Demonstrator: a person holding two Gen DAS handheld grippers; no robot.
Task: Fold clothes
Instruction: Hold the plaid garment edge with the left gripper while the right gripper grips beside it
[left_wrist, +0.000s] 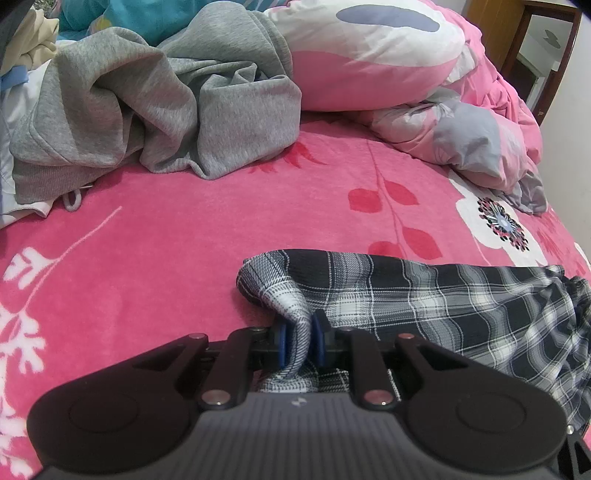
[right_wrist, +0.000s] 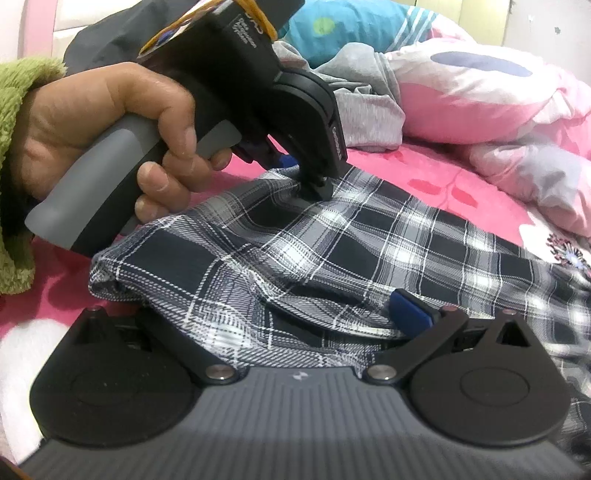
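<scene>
Plaid garment (left_wrist: 461, 306) on pink floral bedspread (left_wrist: 166, 229), left fingers (left_wrist: 301, 341) pinching it, right fingers (right_wrist: 410, 308) spread.

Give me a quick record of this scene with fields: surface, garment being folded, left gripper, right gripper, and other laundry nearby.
surface: pink floral blanket
garment: plaid garment, rumpled, lying on the blanket
left gripper: shut on a fold of the plaid garment
right gripper: wide open, cloth lying loose between its fingers
other laundry: grey sweatshirt heaped behind, apart from the plaid
bedding: pink quilt bunched at the back
</scene>
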